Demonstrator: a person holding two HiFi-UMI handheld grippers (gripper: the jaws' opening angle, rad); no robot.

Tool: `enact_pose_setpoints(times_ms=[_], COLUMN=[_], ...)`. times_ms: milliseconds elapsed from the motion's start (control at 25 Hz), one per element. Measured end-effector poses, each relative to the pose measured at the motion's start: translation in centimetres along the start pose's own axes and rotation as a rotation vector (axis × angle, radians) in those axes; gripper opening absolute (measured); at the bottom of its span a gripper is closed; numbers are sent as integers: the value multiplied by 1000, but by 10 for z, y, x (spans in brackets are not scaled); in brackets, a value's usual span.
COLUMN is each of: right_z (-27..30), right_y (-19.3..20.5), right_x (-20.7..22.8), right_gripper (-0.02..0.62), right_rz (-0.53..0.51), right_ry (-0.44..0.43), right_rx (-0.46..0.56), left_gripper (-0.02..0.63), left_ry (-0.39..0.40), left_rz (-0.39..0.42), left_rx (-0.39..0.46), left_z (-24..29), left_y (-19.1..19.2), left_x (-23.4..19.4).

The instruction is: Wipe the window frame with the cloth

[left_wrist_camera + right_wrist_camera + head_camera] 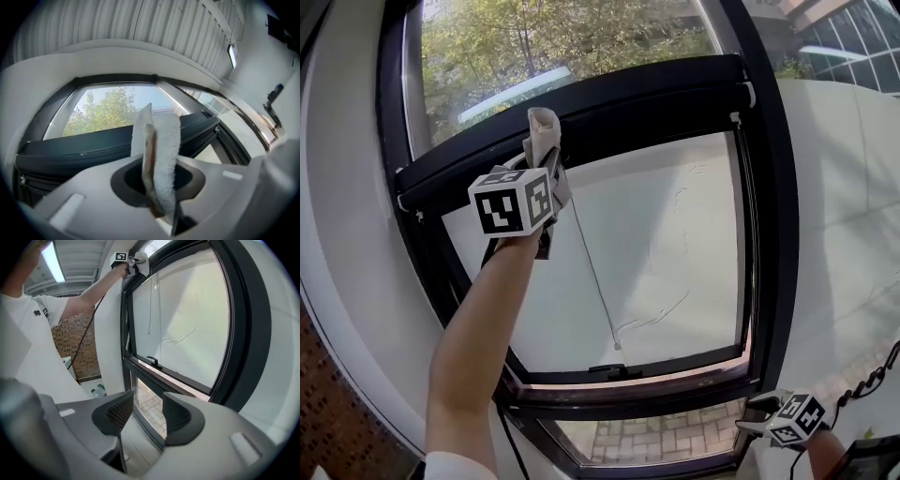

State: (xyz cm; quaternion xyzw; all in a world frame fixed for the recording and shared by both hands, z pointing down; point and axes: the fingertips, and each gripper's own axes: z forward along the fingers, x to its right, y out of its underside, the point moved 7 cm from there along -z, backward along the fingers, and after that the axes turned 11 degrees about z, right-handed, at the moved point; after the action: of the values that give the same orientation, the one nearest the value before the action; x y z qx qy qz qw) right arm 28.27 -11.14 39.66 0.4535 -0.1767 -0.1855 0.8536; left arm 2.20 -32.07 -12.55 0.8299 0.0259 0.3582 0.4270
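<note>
A folded white cloth (543,128) sticks up from my left gripper (546,161), which is shut on it and raised to the black top bar (619,94) of the window frame. In the left gripper view the cloth (161,154) stands pinched between the jaws of the left gripper (159,185), just short of the dark bar (89,145). My right gripper (759,412) hangs low by the frame's bottom right corner. Its jaws (149,411) are open and empty, facing the lower pane. The right gripper view also shows the cloth (143,262) at the frame's top.
A white blind (675,244) covers the main pane, with a thin pull cord (595,272) hanging down it. A black handle (614,370) sits on the lower crossbar. A brick wall (328,422) lies to the left, and a bead chain (872,380) hangs at the right.
</note>
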Motion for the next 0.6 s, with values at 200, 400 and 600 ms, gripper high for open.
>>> enact_pose_setpoints(times_ms=[200,400,600], right_z=[-13,-30,-49], right_y=[6,23,40], right_x=[8,17,25], right_gripper=[196,196,196], right_rz=[-16,11,52], right_ry=[-3,20,64], right_rx=[-20,-25,-12], left_gripper=[92,92,92], left_ry=[7,60,116], left_rz=[8,-4,-9], left_rx=[17,44,68], left_z=[18,43,71], left_y=[-25,-47,-67], left_x=[39,80,128])
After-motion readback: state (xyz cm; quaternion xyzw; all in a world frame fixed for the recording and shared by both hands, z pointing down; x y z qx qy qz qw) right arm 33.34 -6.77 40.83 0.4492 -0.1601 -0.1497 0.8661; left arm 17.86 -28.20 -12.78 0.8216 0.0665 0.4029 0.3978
